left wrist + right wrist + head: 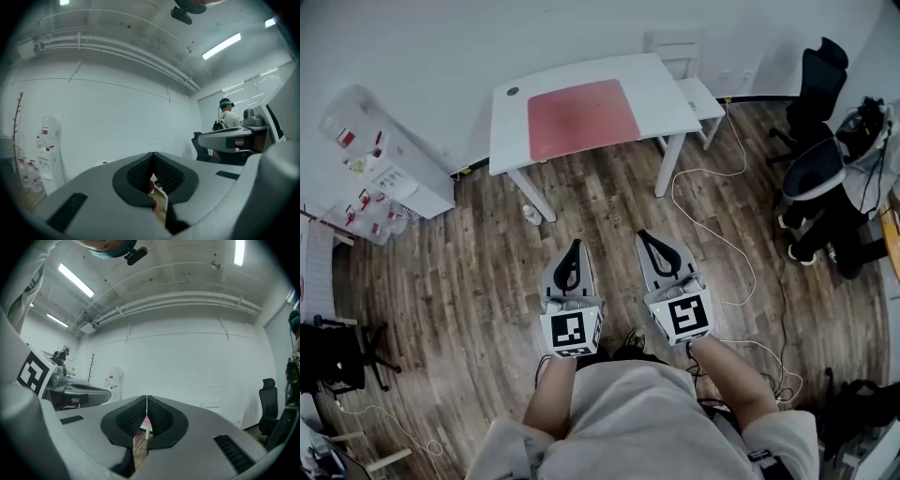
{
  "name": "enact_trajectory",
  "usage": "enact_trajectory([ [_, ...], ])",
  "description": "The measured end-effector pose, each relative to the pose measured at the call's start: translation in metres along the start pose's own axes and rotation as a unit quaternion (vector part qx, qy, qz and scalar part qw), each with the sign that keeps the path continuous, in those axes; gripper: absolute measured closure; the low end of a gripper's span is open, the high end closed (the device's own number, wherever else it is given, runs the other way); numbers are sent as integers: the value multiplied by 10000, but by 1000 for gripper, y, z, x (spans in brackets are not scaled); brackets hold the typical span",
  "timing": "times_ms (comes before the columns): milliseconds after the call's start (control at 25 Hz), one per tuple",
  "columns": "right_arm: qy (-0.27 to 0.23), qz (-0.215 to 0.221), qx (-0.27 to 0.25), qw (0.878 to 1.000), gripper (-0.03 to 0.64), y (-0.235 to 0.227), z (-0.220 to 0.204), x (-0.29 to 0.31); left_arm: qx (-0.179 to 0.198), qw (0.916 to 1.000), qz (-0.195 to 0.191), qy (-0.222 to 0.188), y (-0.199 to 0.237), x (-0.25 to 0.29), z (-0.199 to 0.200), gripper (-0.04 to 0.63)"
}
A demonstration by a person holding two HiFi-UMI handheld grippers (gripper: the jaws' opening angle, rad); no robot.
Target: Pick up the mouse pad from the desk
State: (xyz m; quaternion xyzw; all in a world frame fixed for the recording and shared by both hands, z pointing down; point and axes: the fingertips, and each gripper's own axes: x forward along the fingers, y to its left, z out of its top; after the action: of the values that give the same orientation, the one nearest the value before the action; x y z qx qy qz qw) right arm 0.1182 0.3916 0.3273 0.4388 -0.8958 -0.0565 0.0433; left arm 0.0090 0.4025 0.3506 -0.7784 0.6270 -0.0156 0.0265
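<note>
The task is at its approach stage: the pink mouse pad (583,118) lies flat on the white desk (511,122), untouched, covering its middle. The left gripper (574,246) and right gripper (645,236) are both clenched on nothing and held level over the wooden floor, well short of the desk. The next move likely calls for walking up to the desk, parting one gripper's jaws and catching the pad's near edge. No writing is legible; the red labels on the water dispenser (394,173) left of the desk are too small to read.

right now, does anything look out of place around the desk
A white cable snakes loose over the wood floor right of the desk. The pink mouse pad lies flat and square on it.
</note>
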Motion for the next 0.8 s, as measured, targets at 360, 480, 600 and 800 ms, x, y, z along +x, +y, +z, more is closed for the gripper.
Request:
enact_trajectory([
  [360, 230, 191, 3, 9996, 578, -19, -25, 9, 207, 9993, 216, 224, 4, 12, -17, 585],
  [480, 289, 241, 53, 9993, 578, -25, -32, 26, 203, 9990, 252, 304, 16, 26, -25, 586],
  [600, 389, 284, 32, 9988, 578, -28, -40, 44, 128, 9988, 314, 360, 30, 43, -34, 584],
  [800, 516, 317, -17, 9982, 578, -43, -52, 78, 50, 9986, 291, 441, 45, 78, -47, 584],
])
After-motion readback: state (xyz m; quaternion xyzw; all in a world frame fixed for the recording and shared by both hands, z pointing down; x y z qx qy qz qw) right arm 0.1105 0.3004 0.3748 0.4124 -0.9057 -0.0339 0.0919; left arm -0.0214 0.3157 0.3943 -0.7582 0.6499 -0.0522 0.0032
